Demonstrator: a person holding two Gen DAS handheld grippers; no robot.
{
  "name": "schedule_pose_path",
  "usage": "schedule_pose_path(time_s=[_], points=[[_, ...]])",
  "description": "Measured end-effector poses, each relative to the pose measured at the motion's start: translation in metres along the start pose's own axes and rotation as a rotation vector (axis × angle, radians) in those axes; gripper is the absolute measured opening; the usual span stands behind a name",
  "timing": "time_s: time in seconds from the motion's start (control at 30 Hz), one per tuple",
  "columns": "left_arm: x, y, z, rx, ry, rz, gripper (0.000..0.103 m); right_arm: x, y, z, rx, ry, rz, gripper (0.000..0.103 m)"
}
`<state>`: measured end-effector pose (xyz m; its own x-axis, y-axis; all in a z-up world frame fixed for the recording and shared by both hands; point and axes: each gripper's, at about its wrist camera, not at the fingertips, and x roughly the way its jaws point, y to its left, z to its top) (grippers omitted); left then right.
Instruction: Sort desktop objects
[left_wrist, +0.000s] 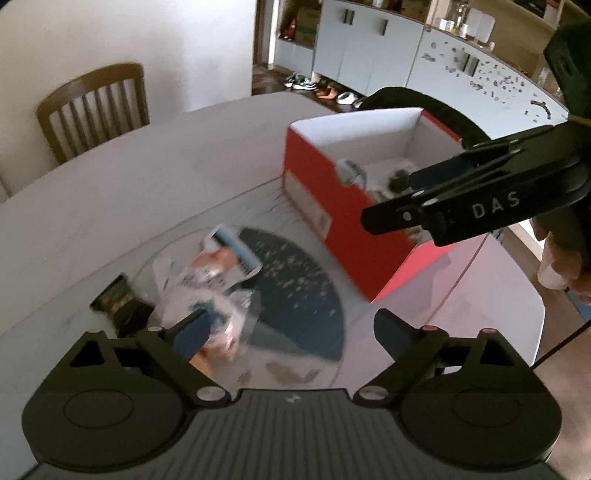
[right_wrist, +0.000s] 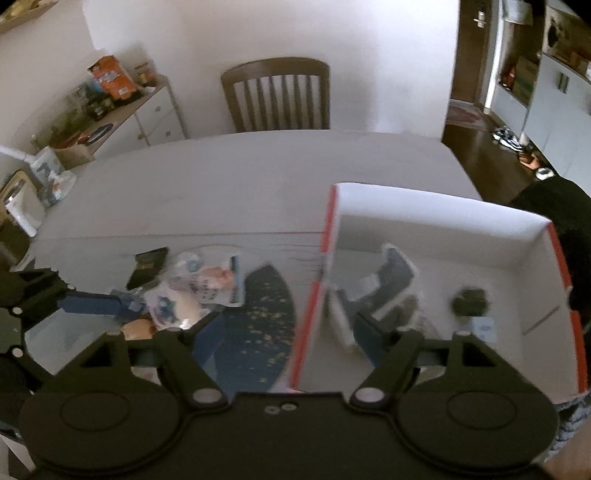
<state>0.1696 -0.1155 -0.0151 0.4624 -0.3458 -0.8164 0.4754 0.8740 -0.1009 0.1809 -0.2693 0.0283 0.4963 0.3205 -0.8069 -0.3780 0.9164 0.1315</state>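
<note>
Nearest you, the left gripper (left_wrist: 286, 326) hangs with its jaws spread wide and empty over the loose pile, apparently placed to pick next. The right gripper (right_wrist: 284, 330) is likewise spread and empty, straddling the near wall of the red box (right_wrist: 308, 317). On the table (left_wrist: 147, 177) lie roughly three unsorted things: a clear plastic bag (left_wrist: 207, 295), a printed packet (left_wrist: 234, 254) and one dark wrapper (left_wrist: 118, 301), all around a blue fan-shaped mat (left_wrist: 299, 291). Inside the box, blur allows only an estimate of three or four items. Beyond stands one chair (right_wrist: 277, 96).
</note>
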Motion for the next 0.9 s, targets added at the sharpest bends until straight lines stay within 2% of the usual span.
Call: schedule_pose_path(time_s=[0.37,0.9], points=[[0.001,0.048,-0.036,-0.114,0.022,0.04,0.098,0.035,0.052,0.007,-0.066,0.051,0.041,0.078],[0.025,0.081,-0.059,-0.204,0.056,0.044,0.098,0.09,0.084,0.014,-0.109,0.145,0.087,0.078]])
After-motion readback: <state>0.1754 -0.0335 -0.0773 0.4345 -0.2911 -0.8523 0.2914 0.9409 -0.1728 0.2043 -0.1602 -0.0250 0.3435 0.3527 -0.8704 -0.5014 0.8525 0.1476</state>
